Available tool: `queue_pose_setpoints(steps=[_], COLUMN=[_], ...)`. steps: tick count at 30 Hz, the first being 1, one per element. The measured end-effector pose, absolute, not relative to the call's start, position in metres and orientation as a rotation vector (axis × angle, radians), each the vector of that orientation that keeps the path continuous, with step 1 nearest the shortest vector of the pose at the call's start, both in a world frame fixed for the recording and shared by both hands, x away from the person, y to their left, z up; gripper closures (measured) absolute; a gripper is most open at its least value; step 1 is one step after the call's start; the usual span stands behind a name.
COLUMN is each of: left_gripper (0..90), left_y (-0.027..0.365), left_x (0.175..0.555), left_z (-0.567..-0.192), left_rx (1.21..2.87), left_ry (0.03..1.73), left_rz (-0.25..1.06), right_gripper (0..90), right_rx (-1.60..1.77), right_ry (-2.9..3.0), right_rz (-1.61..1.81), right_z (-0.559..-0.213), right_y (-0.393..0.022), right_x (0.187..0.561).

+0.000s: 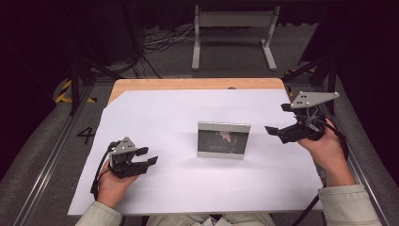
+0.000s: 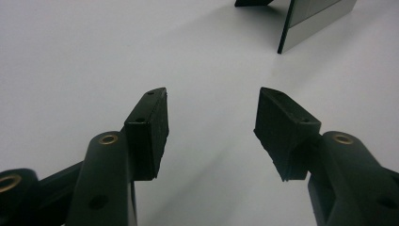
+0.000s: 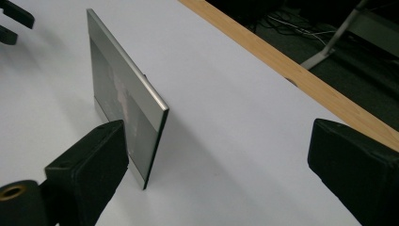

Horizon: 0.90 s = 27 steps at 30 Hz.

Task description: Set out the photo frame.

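In the high view, the upright silver-edged rectangular picture frame with dark glass stands mid-worktop on the white paper sheet; the left gripper lies at its 8 o'clock and the right gripper at 3 o'clock, both released and empty. In the left gripper view, its fingers gape wide over bare paper, the frame at 1 o'clock. In the right gripper view, its fingers spread wide, one just beside the frame's near edge; judging from this, a good grasp means straddling that thin edge squarely and closing gently so the frame doesn't tip.
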<state>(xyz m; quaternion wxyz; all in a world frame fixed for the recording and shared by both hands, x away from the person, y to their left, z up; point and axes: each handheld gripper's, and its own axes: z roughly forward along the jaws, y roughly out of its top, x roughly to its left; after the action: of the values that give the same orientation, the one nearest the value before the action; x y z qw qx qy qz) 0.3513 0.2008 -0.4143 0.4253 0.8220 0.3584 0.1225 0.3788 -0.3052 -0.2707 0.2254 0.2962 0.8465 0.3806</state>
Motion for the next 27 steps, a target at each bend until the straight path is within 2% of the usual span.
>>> queue_pose_setpoints(steps=[15, 27], left_gripper=[45.1, 44.8], left_y=[0.201, 0.200], left_x=[0.351, 0.350], left_z=[-0.414, -0.414], left_rx=[2.050, 2.050], left_ry=[0.885, 0.876], left_rz=[0.321, 0.325], right_gripper=[2.9, 2.4], right_rx=[0.938, 0.946], right_ry=[2.224, 2.165], right_rz=[1.064, 1.082], right_z=[-0.322, -0.358], right_y=[-0.333, -0.337], right_x=[0.363, 0.354])
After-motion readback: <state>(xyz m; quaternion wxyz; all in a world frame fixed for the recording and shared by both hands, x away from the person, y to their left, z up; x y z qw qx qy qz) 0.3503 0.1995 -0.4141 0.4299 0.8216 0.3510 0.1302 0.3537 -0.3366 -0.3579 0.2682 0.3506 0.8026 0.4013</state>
